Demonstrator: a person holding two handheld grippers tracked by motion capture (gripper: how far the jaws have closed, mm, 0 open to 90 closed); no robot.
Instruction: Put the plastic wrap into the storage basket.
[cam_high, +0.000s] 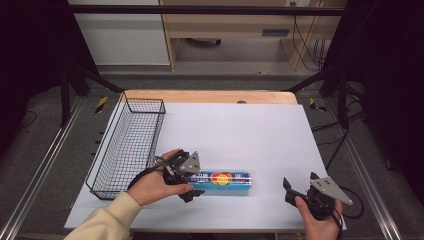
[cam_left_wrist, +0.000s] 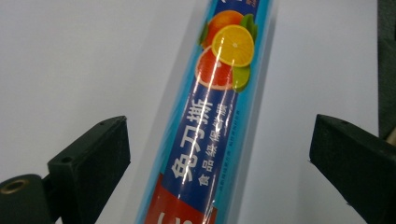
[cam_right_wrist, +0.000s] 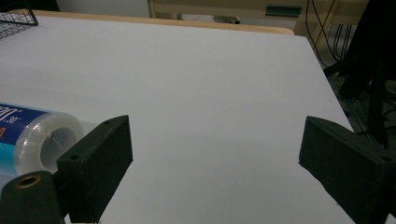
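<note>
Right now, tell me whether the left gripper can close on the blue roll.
Probably yes. The left gripper sits at the blue roll, jaws open, and its own view shows the roll lying between them with nothing in the way.

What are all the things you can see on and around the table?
roll: one, blue with fruit pictures, lying near the table's front, between the left gripper's open jaws
basket: one, black wire, left side of the table
table: one, white top with a wood edge at the back
left gripper: one, black, open around the roll's left end
right gripper: one, black, open, front right, apart from the roll
</note>
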